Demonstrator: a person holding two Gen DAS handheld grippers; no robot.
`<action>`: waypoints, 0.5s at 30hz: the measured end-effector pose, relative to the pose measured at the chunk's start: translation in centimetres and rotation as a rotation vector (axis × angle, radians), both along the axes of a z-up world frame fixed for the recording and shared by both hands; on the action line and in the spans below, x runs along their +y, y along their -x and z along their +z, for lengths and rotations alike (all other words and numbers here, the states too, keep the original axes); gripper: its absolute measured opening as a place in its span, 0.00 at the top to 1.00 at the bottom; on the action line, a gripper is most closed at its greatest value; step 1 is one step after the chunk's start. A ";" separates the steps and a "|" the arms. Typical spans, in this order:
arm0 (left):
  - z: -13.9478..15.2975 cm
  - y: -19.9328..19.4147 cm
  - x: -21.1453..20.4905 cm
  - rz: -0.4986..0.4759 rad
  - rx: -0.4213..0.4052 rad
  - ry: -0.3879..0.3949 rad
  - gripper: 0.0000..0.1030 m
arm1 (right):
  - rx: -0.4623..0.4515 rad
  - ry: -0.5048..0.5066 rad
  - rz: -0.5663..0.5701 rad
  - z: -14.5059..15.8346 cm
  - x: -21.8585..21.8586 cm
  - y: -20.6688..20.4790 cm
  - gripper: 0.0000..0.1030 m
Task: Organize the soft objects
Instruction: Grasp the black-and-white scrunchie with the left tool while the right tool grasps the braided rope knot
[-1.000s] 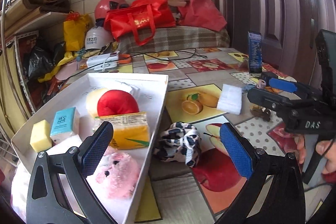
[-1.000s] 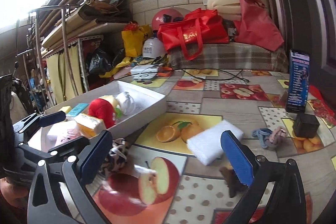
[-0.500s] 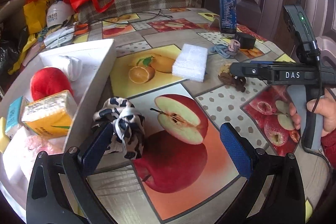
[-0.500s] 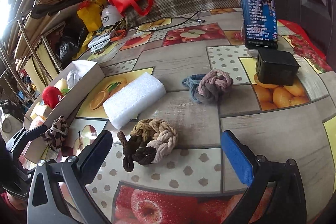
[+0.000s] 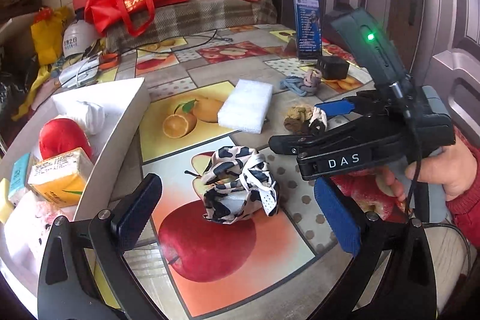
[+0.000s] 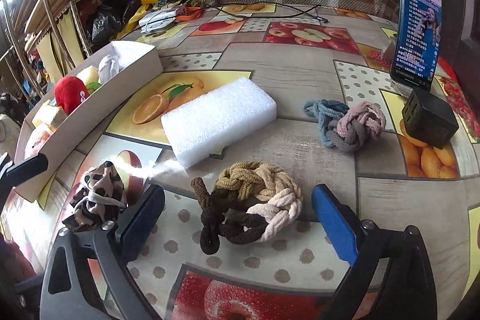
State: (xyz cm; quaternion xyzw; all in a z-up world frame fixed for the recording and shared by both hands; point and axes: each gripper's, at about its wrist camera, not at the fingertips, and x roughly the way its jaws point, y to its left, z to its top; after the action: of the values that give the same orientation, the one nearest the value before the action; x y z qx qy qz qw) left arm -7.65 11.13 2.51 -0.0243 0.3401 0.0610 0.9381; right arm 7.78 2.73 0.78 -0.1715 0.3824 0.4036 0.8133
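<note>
The left gripper [image 5: 240, 212] gapes wide, empty, straddling the leopard-print scrunchie [image 5: 240, 186] without touching. The right gripper [image 6: 238, 225], equally wide, frames the brown-and-cream braided knot [image 6: 252, 206]; beyond lies the white foam block [image 6: 219, 119].

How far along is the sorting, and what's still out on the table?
Done: the tray already holds a red plush, tissue packs and other soft items. In hand: nothing; the left gripper is open around the spotted scrunchie, and the right gripper is open around the brown braid. Left: those two, the foam block and the blue-pink braid.
</note>
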 end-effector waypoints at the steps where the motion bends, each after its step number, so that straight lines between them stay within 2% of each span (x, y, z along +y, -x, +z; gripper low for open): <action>1: -0.2 -0.6 0.3 0.001 0.019 0.006 0.00 | -0.023 0.015 -0.007 0.0 0.1 0.2 0.18; 3: -0.6 -1.8 0.7 0.003 0.045 0.003 0.00 | -0.032 0.013 -0.019 0.2 -0.2 0.1 0.32; 5: -1.3 -3.2 1.1 -0.001 0.094 0.023 0.01 | -0.003 -0.026 -0.026 0.4 -0.9 -0.5 0.38; 6: -1.8 -3.8 1.2 -0.004 0.128 0.042 0.08 | 0.017 -0.050 -0.020 0.4 -1.1 -0.7 0.38; 7: -2.2 -4.3 1.3 0.003 0.158 0.044 0.30 | 0.027 -0.064 -0.021 0.5 -1.3 -0.8 0.41; 8: -2.3 -4.4 1.2 0.009 0.163 0.032 0.37 | 0.032 -0.074 -0.023 0.6 -1.4 -0.8 0.48; 9: -2.1 -4.2 0.9 0.004 0.148 0.020 0.47 | 0.036 -0.082 -0.023 0.6 -1.5 -0.9 0.52; 10: -2.0 -4.0 0.6 0.001 0.135 0.005 0.49 | 0.038 -0.088 -0.025 0.6 -1.6 -0.9 0.54; 12: -1.4 -3.3 0.1 0.009 0.085 -0.033 0.52 | 0.039 -0.106 -0.033 0.8 -1.8 -0.8 0.59; 15: -0.1 -1.6 -0.3 0.038 -0.024 -0.083 0.52 | 0.016 -0.160 -0.050 1.5 -2.7 -0.5 0.62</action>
State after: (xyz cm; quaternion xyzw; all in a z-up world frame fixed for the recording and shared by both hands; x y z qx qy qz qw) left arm -6.03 10.80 2.39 0.0076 0.3256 0.0928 0.9409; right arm 8.26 0.05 2.27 -0.0930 0.3597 0.4138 0.8311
